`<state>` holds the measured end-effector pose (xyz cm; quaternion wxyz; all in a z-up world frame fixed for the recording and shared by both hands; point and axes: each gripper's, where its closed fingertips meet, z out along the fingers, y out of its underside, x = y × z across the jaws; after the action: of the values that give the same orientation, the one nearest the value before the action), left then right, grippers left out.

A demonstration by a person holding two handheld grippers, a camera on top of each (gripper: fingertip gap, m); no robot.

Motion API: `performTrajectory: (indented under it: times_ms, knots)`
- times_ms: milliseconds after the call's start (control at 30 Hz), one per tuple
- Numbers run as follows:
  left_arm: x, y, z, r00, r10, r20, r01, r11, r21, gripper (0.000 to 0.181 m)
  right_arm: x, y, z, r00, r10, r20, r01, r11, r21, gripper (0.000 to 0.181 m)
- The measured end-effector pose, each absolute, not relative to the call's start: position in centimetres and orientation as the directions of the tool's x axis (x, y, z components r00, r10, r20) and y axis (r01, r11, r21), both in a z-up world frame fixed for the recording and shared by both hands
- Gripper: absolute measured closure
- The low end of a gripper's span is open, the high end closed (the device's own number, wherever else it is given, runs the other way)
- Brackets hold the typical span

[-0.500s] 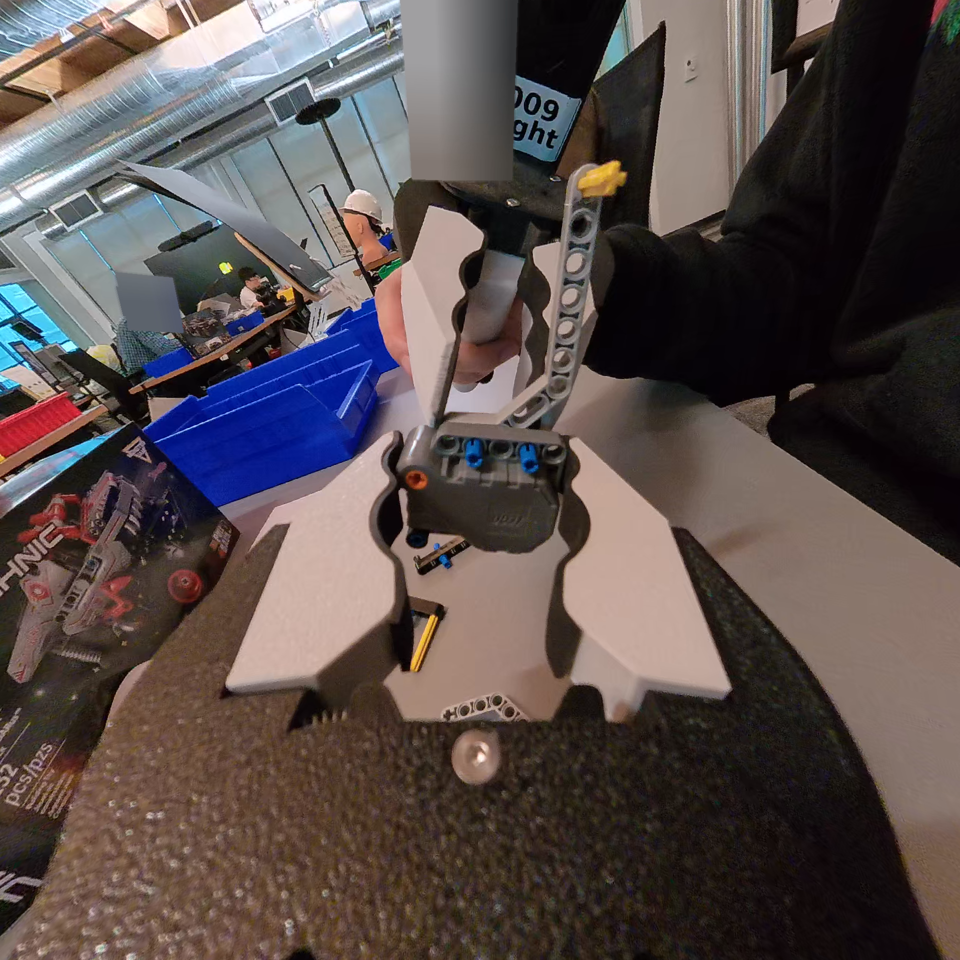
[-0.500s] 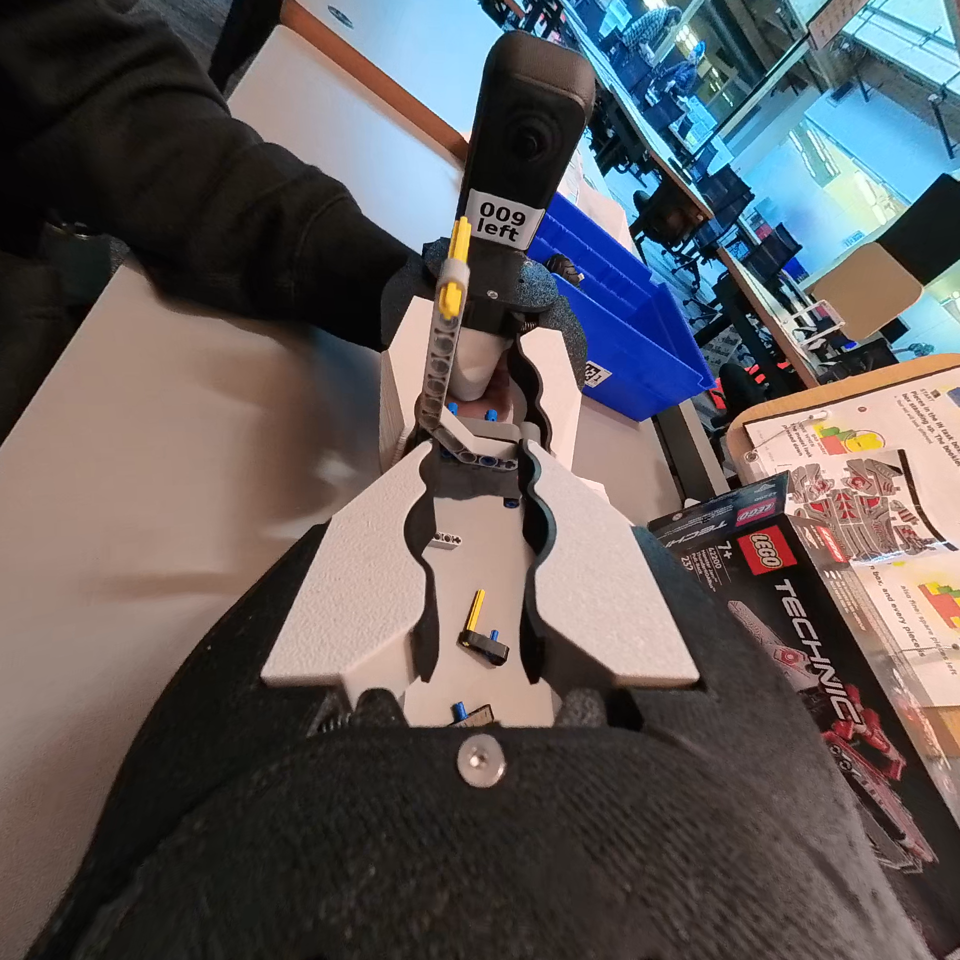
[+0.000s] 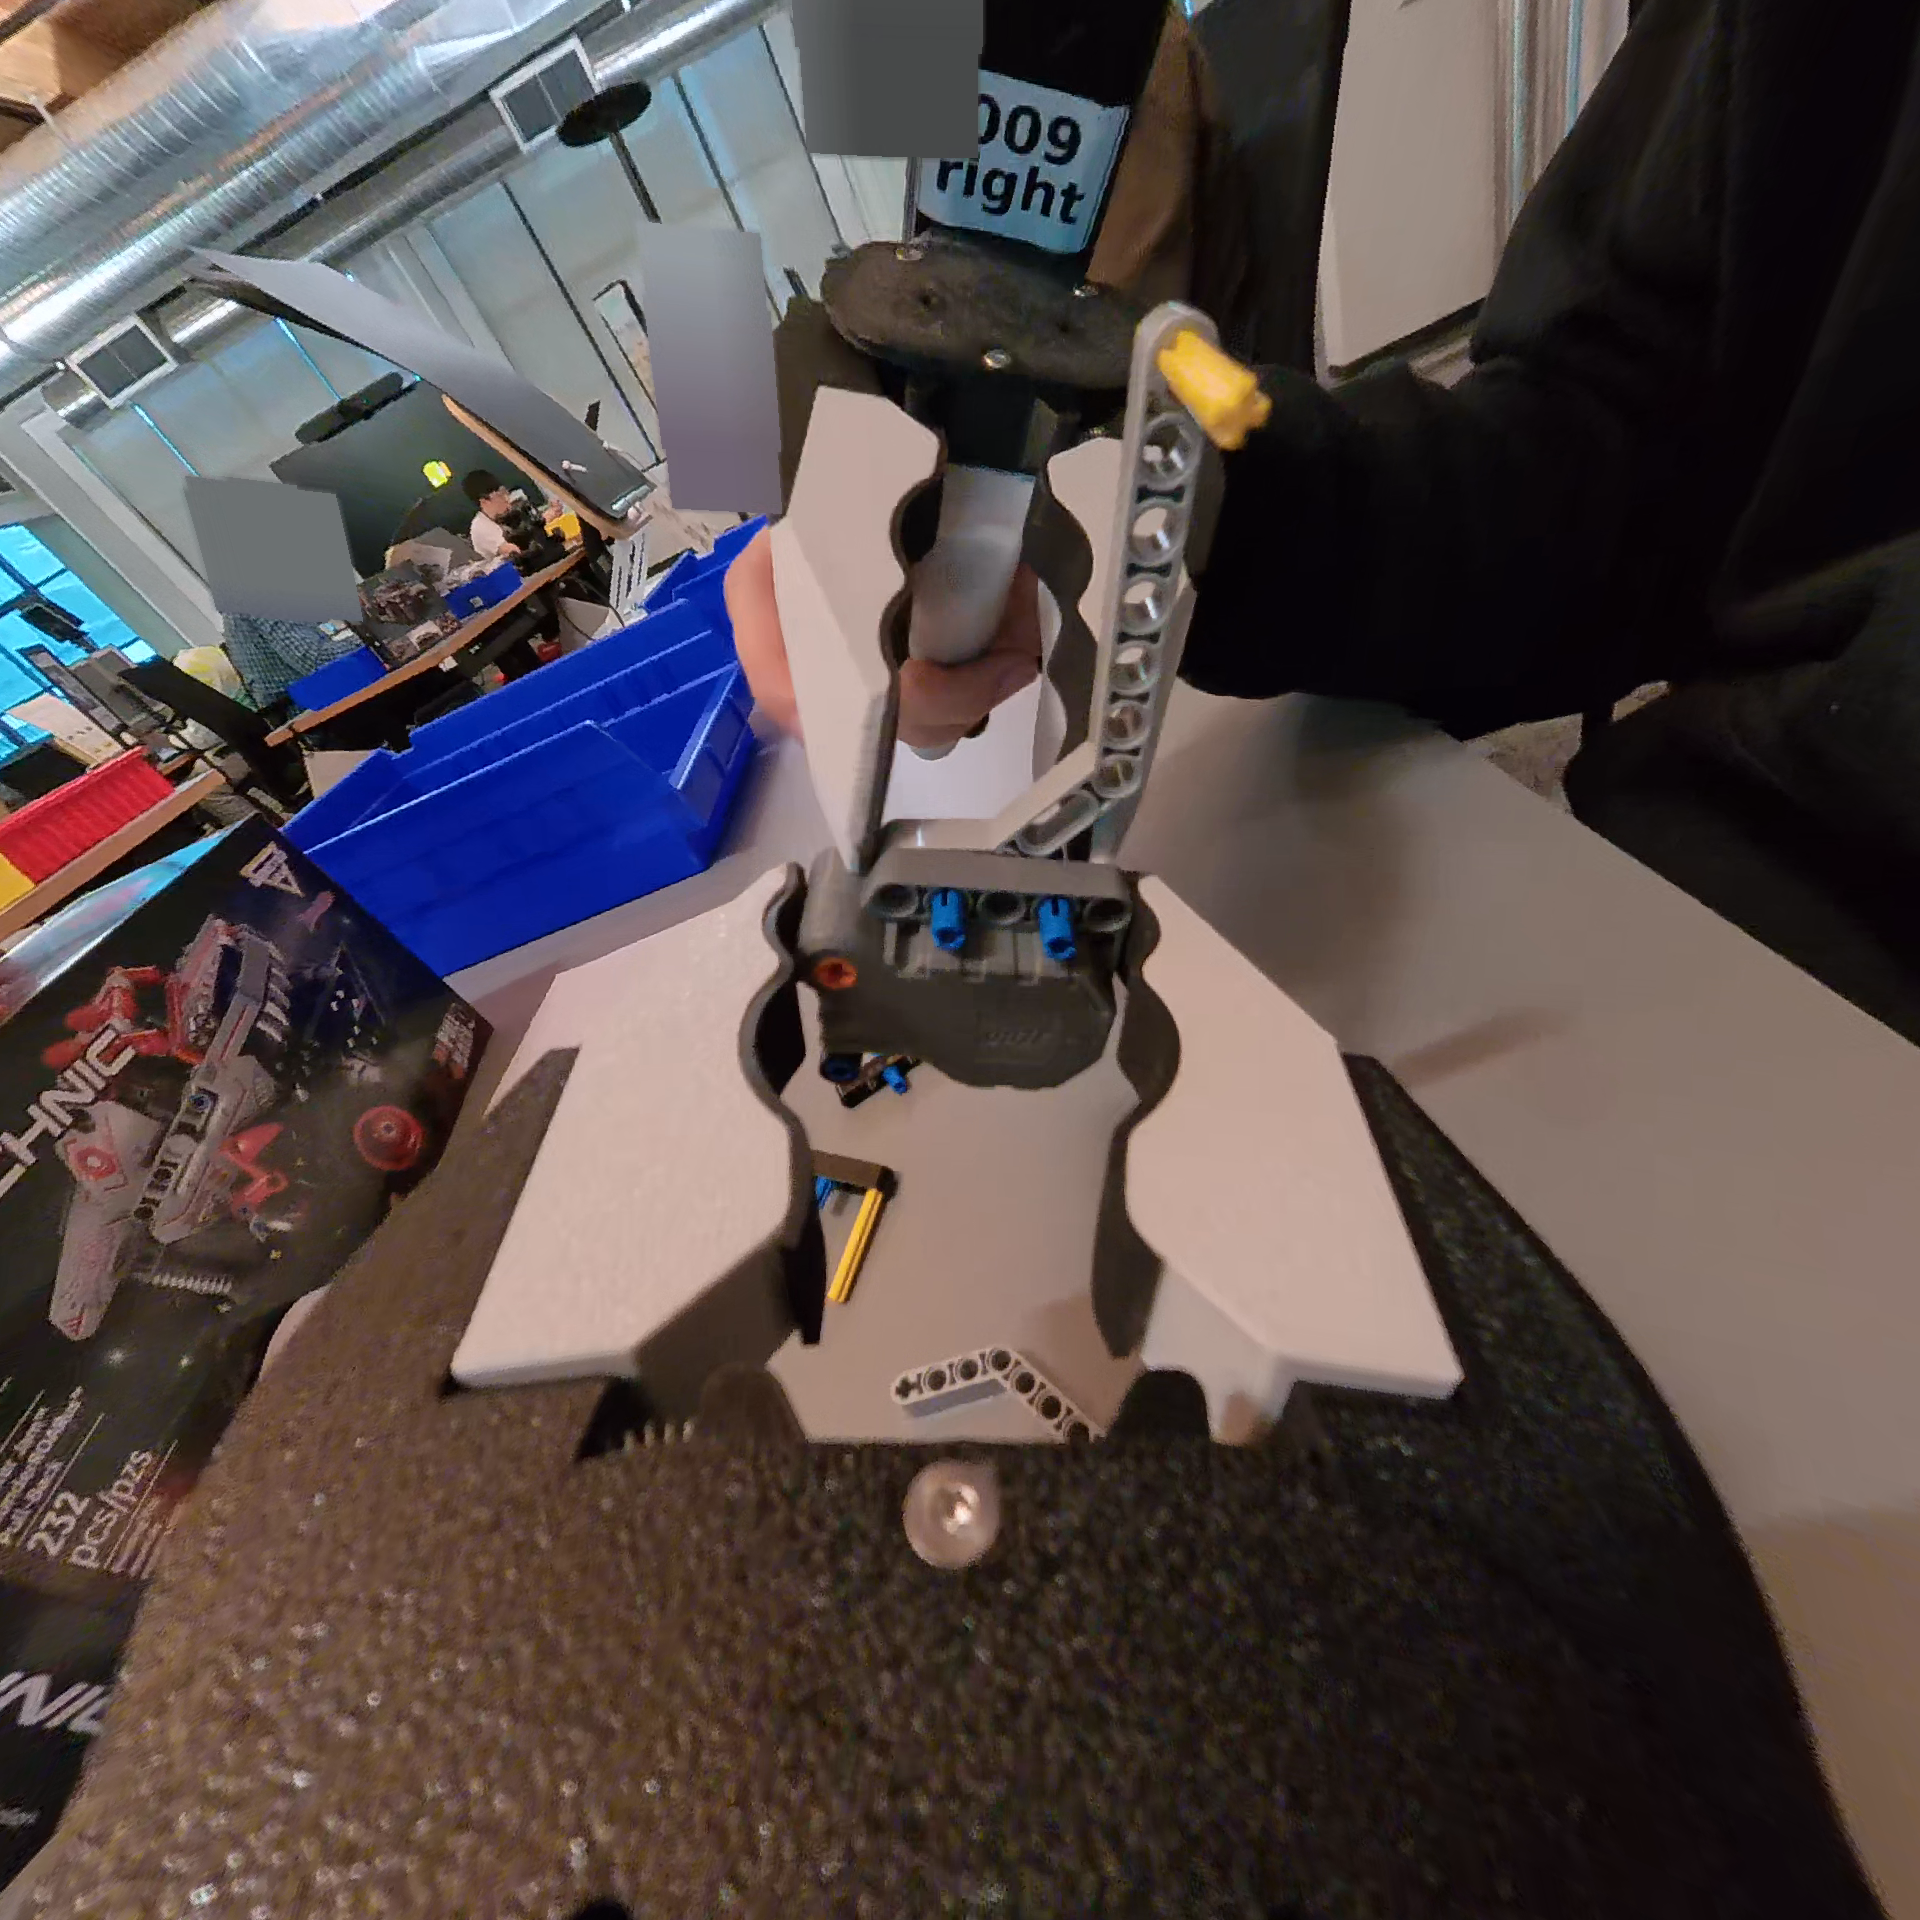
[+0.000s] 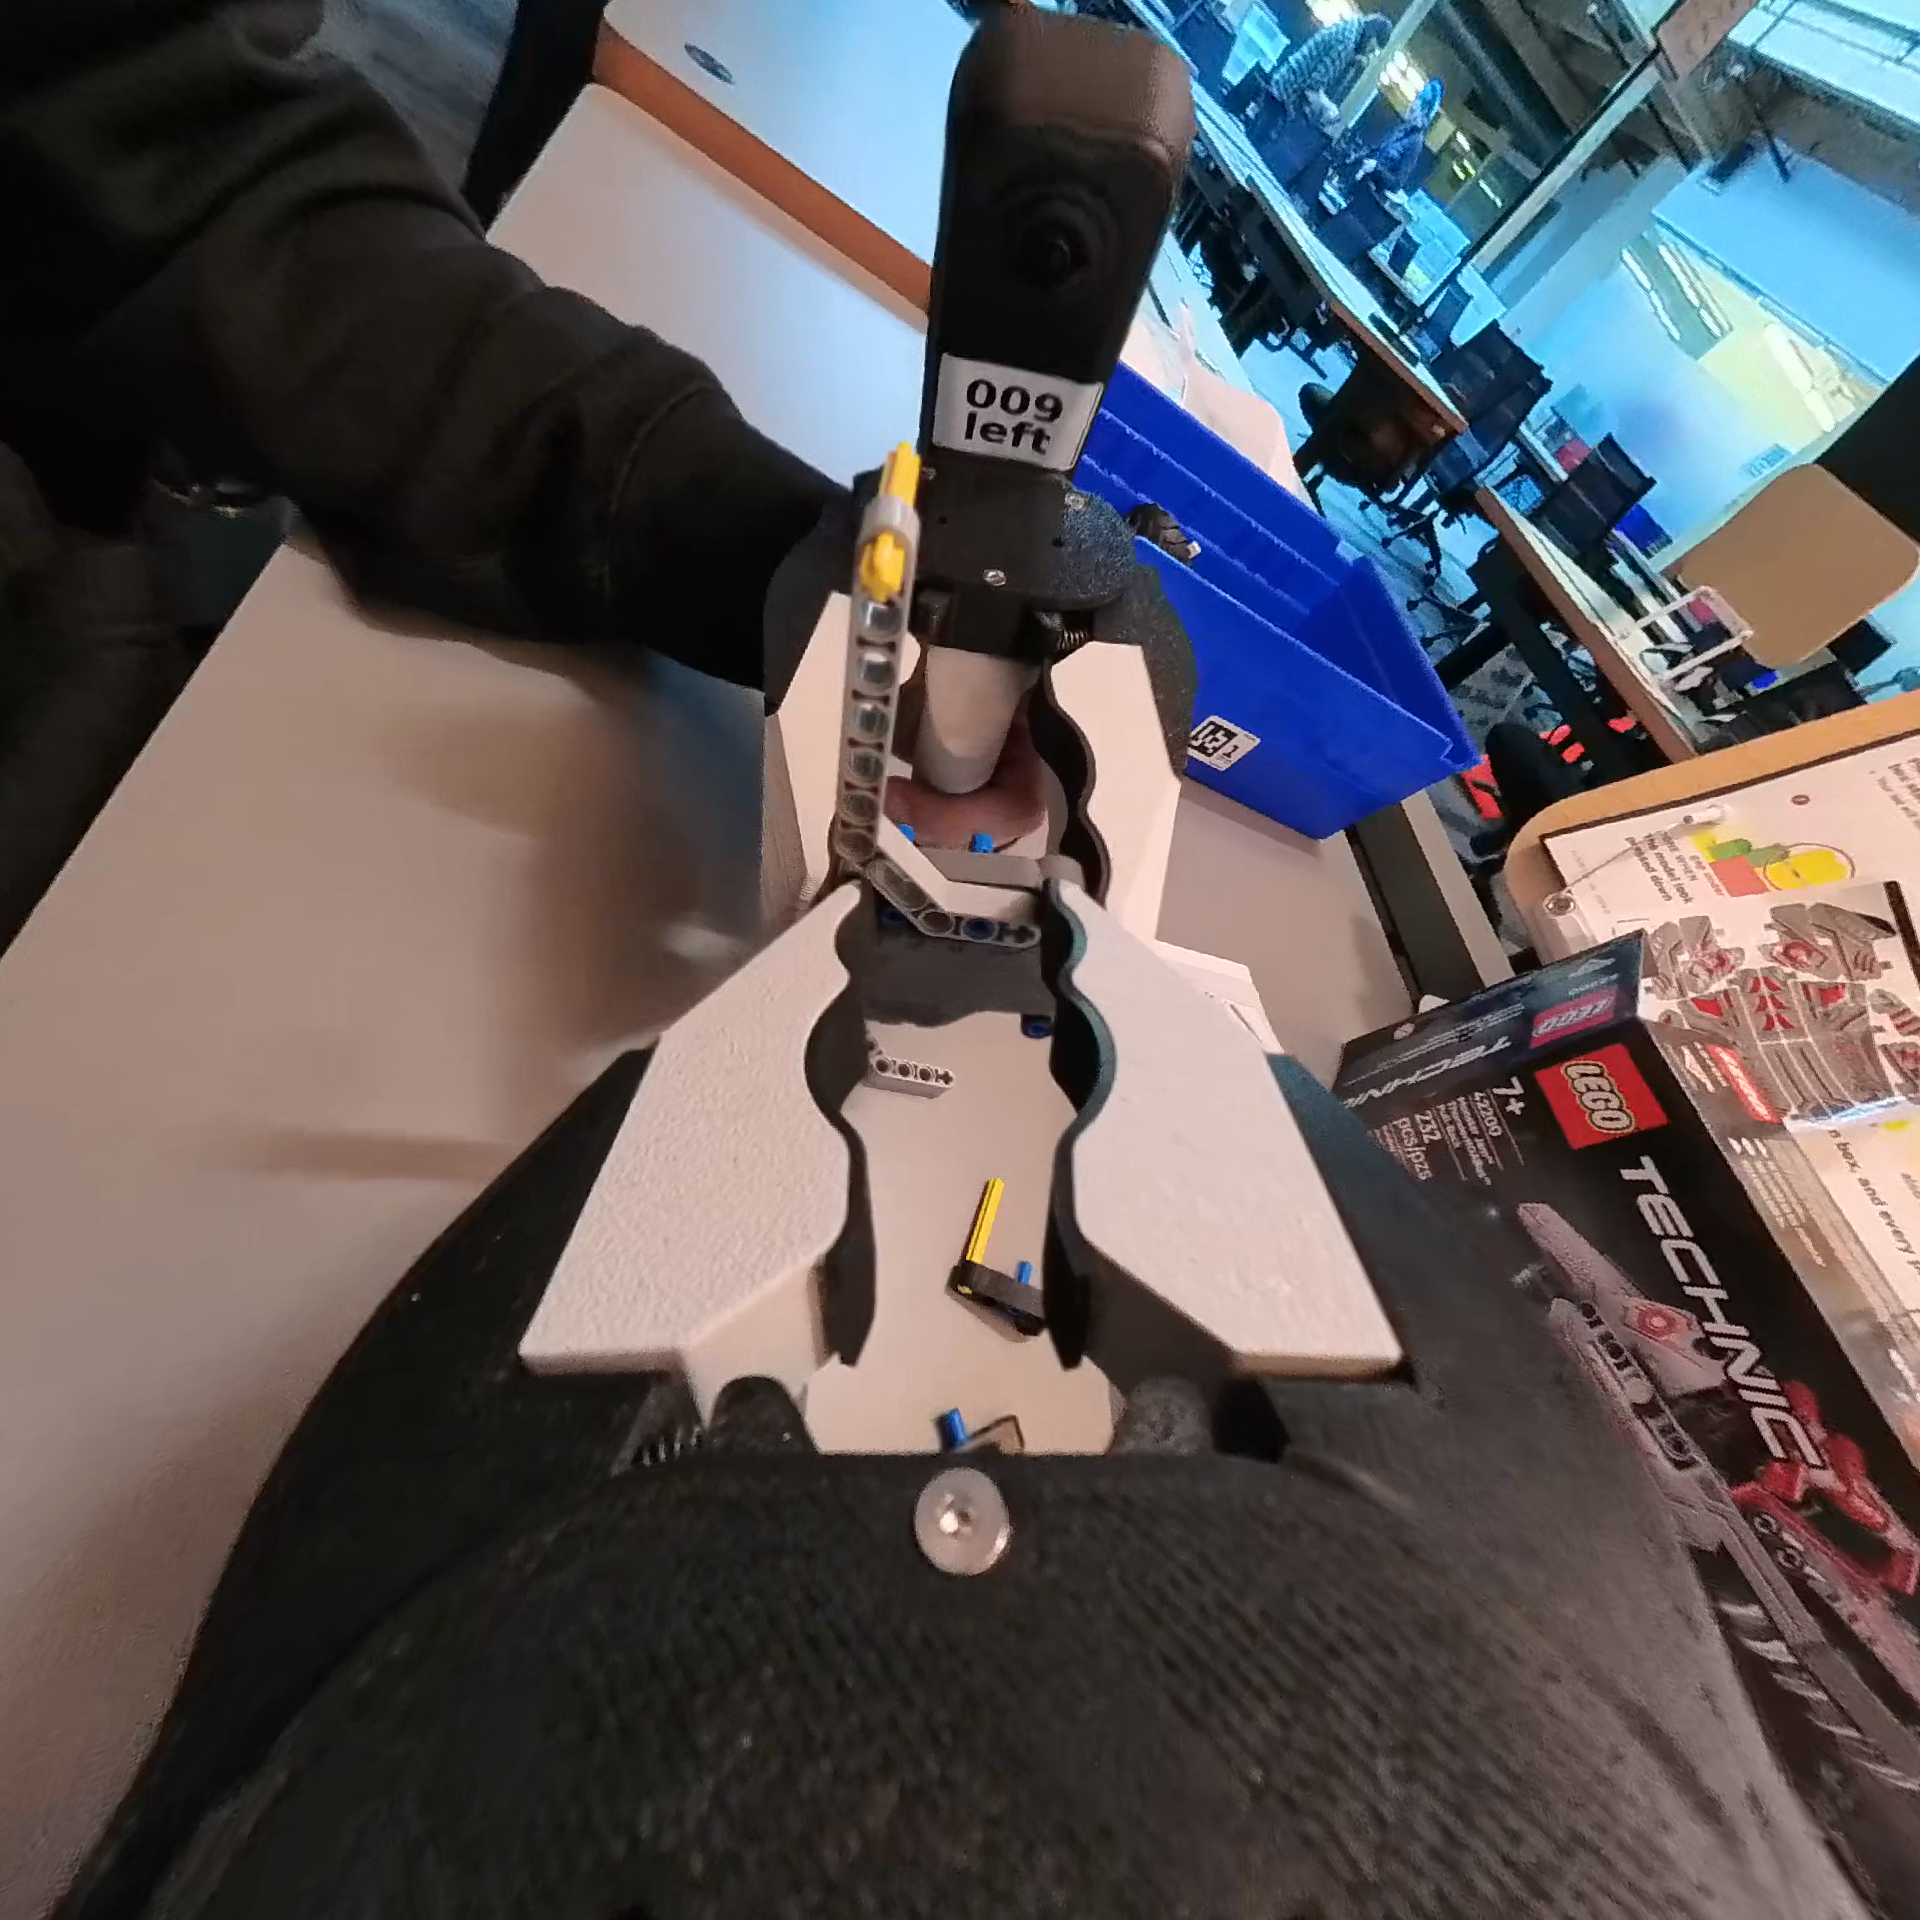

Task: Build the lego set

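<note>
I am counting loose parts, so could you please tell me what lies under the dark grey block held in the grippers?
Under the dark grey block, a small black piece with blue pins lies on the table; the block covers part of it.

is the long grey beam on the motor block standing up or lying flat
Standing up: the grey beam rises from the dark block held in the left gripper.

we see the right gripper (image 4: 951, 940) with its white fingers (image 4: 748, 1122) closed on a dark grey lego block (image 4: 940, 977). a bent light grey beam (image 4: 873, 707) with a yellow pin (image 4: 891, 520) rises from it. the left gripper (image 4: 971, 862) grips the block from the far side. a yellow axle piece (image 4: 987, 1247) and short grey beam (image 4: 912, 1073) lie on the tabletop (image 4: 312, 987); lego box (image 4: 1662, 1247) to the right, blue bins (image 4: 1299, 665) behind.
</note>
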<state>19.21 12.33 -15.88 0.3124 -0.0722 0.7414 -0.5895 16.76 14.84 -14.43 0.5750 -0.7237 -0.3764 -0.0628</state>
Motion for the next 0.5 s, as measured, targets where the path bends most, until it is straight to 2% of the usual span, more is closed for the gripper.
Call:
performTrajectory:
  times_ms: [500]
  knots:
    - [20.3, 12.1, -16.6, -0.754, -0.505, -0.42, 0.222, 0.406, -0.887, 0.124, 17.7, 14.4, -15.1, 0.69, 0.482, 0.54, 0.644, -0.069, -0.762, 0.153]
